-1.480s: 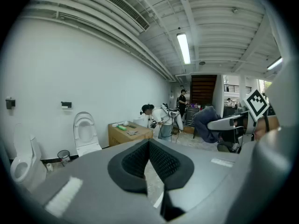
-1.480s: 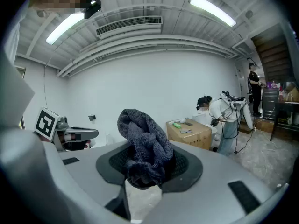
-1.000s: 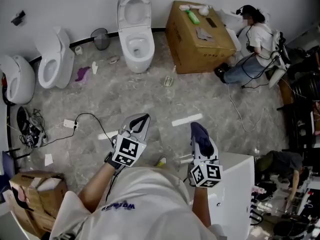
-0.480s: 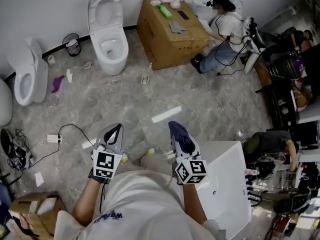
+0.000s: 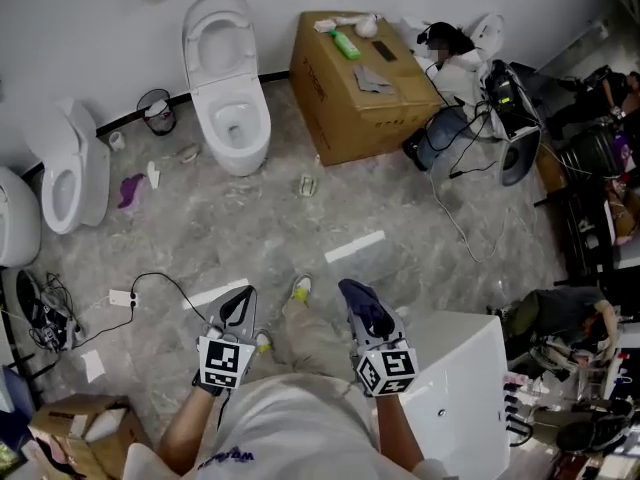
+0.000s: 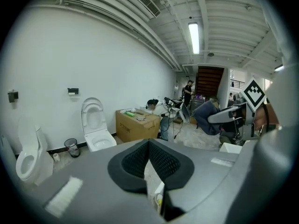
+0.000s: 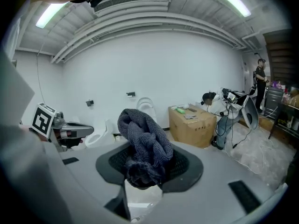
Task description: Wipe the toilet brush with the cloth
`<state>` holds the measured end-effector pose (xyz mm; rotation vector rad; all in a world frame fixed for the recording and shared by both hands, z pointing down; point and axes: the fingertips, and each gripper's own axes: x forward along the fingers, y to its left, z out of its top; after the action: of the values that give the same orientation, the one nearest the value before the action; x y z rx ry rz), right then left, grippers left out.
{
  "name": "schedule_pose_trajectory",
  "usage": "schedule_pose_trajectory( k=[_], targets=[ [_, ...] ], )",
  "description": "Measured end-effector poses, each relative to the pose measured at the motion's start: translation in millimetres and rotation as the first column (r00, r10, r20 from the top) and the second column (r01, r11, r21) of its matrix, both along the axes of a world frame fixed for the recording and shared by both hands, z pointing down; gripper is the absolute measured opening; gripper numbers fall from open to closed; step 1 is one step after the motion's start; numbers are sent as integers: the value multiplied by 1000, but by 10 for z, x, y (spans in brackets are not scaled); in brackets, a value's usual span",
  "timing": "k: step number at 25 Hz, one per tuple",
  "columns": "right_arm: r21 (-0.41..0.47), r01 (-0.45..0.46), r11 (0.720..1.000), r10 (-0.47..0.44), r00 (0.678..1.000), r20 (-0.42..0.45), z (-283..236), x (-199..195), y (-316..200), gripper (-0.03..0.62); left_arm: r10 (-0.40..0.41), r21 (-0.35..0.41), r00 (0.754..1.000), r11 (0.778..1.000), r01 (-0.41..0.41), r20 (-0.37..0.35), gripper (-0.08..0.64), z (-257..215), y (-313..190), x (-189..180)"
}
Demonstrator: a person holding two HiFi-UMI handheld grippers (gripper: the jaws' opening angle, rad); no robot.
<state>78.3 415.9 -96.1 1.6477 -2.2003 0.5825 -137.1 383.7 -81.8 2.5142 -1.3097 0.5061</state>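
Seen from the head view alone: a marbled floor [image 5: 420, 223], an open white toilet [image 5: 228, 78] against the wall, and a cardboard box [image 5: 365, 93] beside it. Only the gripper views take in the ceiling strip light [image 6: 194, 31] and a person standing far off [image 6: 188, 90] by a staircase. The right gripper [image 5: 368, 313] is clenched on a dark blue knitted cloth [image 7: 144, 141], which bunches up above the jaw tips. The left gripper [image 6: 148, 146], level with it and apart to its left, has its jaws closed tip to tip with nothing between them.
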Motion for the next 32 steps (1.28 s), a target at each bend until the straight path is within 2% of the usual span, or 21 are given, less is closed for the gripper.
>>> schedule_pose_trajectory(
  k=[3, 6, 9, 13, 17, 22, 29, 32],
  targets=[
    [-30, 71, 997, -71, 997, 17, 264, 42, -373, 164, 8, -5, 1000, 1000, -7, 26, 0, 114, -287, 124],
    [-47, 154, 987, -154, 988, 10, 447, 48, -882, 164, -8, -56, 999, 998, 11, 52, 0, 313, -685, 208],
    [-50, 172, 984, -172, 985, 3, 501, 238, -1456, 164, -26, -95, 996, 995, 34, 82, 0, 379, -1147, 402],
    [-57, 228, 972, -228, 974, 8, 601, 471, -1877, 164, -27, -100, 994, 994, 38, 106, 0, 326, -1494, 690],
    [-108, 200, 974, -197, 980, 31, 837, 671, -2147, 164, -44, -145, 992, 988, 61, 119, 0, 434, -1705, 871],
    [-107, 179, 978, -189, 978, -86, 1078, 833, -2477, 166, -28, -177, 992, 983, 49, 120, 0, 651, -1908, 965],
    [-163, 158, 974, -175, 981, -89, 1683, 787, -2660, 166, -37, -199, 996, 979, 51, 76, 0, 1308, -2298, 886],
    [-196, 102, 975, -132, 981, -145, 2016, 904, -2702, 166, -25, -222, 993, 974, 51, 120, 0, 1784, -2504, 885]
  ],
)
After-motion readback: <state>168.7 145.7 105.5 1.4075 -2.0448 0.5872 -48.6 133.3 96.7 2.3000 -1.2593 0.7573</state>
